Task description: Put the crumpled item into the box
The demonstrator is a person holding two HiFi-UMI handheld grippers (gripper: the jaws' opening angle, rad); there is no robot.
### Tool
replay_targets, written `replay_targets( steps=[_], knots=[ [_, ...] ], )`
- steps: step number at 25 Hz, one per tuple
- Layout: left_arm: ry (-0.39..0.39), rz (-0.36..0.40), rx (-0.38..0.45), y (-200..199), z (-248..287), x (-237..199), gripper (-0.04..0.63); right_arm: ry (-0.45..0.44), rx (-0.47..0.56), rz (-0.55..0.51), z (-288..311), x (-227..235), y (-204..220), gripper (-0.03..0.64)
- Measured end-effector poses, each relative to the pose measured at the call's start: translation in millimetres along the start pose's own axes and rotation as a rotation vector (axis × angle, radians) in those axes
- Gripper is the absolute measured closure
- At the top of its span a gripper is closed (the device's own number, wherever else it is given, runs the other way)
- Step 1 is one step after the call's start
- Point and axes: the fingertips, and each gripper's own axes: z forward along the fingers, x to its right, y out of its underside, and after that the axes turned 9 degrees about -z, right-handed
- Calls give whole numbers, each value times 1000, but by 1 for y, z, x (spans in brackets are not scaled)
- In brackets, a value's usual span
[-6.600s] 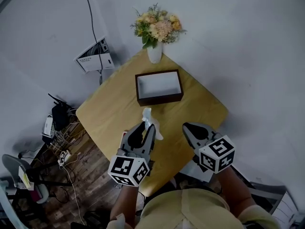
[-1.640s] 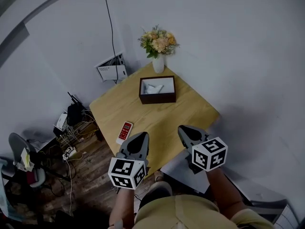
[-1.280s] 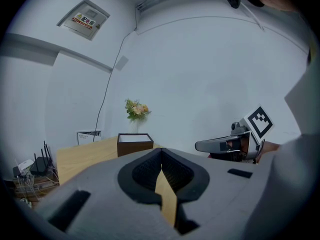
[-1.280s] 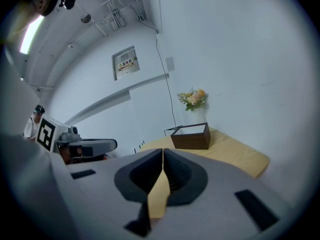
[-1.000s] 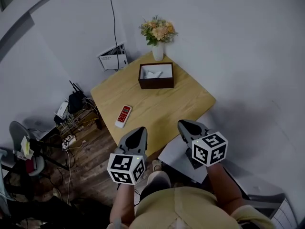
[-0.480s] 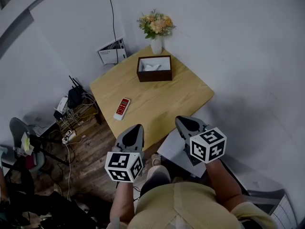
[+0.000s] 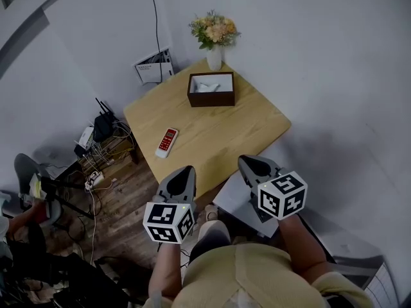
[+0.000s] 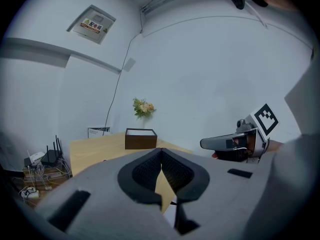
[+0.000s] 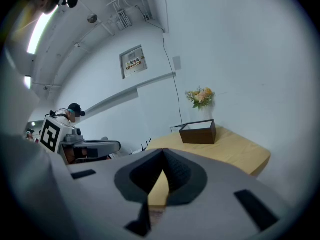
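Observation:
A dark brown box (image 7: 210, 90) stands at the far end of the wooden table (image 7: 225, 133), and a white crumpled item (image 7: 207, 86) lies inside it. The same box (image 8: 140, 138) shows far off in the left gripper view, and again, as the box (image 9: 198, 132), in the right gripper view. My left gripper (image 7: 183, 174) hangs off the table's near edge, shut with nothing in it. Beside it my right gripper (image 7: 250, 165) is also shut and empty. Both are well back from the box.
A vase of flowers (image 7: 214, 40) stands behind the box. A red remote (image 7: 167, 142) lies near the table's left edge. Routers and cables (image 7: 96, 146) clutter the floor at the left. A white panel (image 7: 239, 201) lies on the floor under my right gripper.
The view has drawn back from the table over the last second and then steadied. Both grippers stay shut and low near my body. The crumpled item stays in the box.

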Motion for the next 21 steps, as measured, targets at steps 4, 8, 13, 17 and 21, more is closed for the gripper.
replay_targets(
  steps=[4,8,13,17,21],
  knots=[
    [-2,0,4,-2,-2,-3,572,-4,0,-6,2,-4,-3,589],
    [0,4,6,-4,-1,-3,572,-7,3,-10,4,-4,-5,588],
    [-4,5,2,-3,-3,-5,572,-10,-1,-12,5,-7,-4,589],
    [-5,7,-2,-3,-2,-6,572,-11,-6,-14,7,-6,-4,589],
    [-2,10,-4,-4,0,-6,572,-11,-8,-18,9,-5,-5,589]
  ],
)
